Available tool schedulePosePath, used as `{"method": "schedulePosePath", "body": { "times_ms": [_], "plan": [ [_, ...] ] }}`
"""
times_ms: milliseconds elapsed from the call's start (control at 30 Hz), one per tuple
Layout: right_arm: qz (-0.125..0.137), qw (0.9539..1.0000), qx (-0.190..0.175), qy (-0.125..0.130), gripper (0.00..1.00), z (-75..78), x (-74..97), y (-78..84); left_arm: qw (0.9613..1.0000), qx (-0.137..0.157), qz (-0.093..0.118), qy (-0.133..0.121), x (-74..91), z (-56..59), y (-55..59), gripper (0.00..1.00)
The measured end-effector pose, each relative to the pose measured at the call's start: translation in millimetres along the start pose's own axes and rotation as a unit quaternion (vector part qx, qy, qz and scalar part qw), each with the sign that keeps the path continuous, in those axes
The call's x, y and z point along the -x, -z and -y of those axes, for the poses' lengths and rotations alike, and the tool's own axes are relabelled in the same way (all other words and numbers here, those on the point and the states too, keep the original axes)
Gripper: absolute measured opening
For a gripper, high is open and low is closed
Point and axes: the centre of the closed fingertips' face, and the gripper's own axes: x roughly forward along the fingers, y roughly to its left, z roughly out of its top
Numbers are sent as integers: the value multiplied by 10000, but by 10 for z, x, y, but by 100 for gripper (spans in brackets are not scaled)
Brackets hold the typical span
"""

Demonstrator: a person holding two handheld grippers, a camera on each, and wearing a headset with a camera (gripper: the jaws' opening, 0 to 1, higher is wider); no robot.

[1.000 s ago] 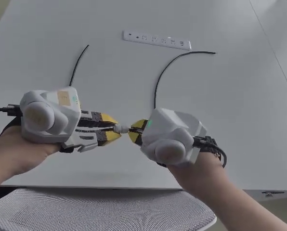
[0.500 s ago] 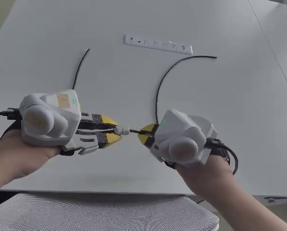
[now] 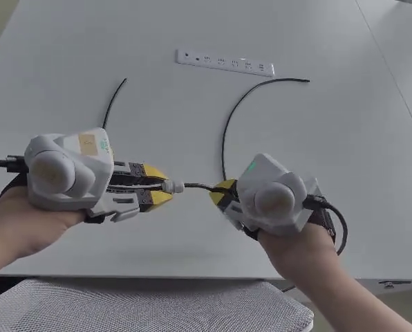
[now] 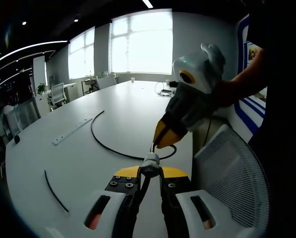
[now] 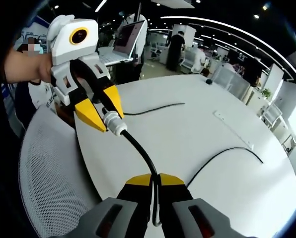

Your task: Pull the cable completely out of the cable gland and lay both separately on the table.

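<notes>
My left gripper [image 3: 156,187] is shut on a small white cable gland [image 3: 173,186], which pokes out past its yellow jaw tips. A black cable [image 3: 199,186] leaves the gland and runs to my right gripper [image 3: 223,194], which is shut on it a short way along. Beyond those jaws the cable curves away across the white table [image 3: 316,152] to its free end. In the left gripper view the gland [image 4: 150,161] sits at the jaw tips. In the right gripper view the cable [image 5: 138,146] stretches from my jaws to the gland [image 5: 113,122].
A second, short black cable [image 3: 114,100] lies at the back left. A white power strip [image 3: 225,62] lies at the far middle. A grey mesh chair [image 3: 151,304] sits below the table's near edge, under both hands.
My right gripper has moved right, away from the left one, and a longer stretch of black cable now shows between the gland and its jaws. The left gripper has held still.
</notes>
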Motion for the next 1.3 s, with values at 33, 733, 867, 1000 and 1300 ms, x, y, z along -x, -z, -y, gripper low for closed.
{"method": "schedulePosePath", "body": {
  "times_ms": [33,733,867,1000,1300],
  "plan": [
    [1,9999,-104,-1,0,7,-7,20,10000,1,2,1,-3,1,0,15],
    [169,9998,57,-103,1,-48,21,-21,10000,-16,-60,-56,38,-86,49,15],
    [392,9987,94,-305,10,-111,78,-143,10000,-9,-84,6,47,-68,85,15],
    [577,9969,238,-481,14,-175,141,-328,9999,-8,-100,44,44,-52,100,15],
    [298,9890,1225,-771,12,-397,73,-529,9999,-19,-125,66,41,-41,102,15]
  ]
}}
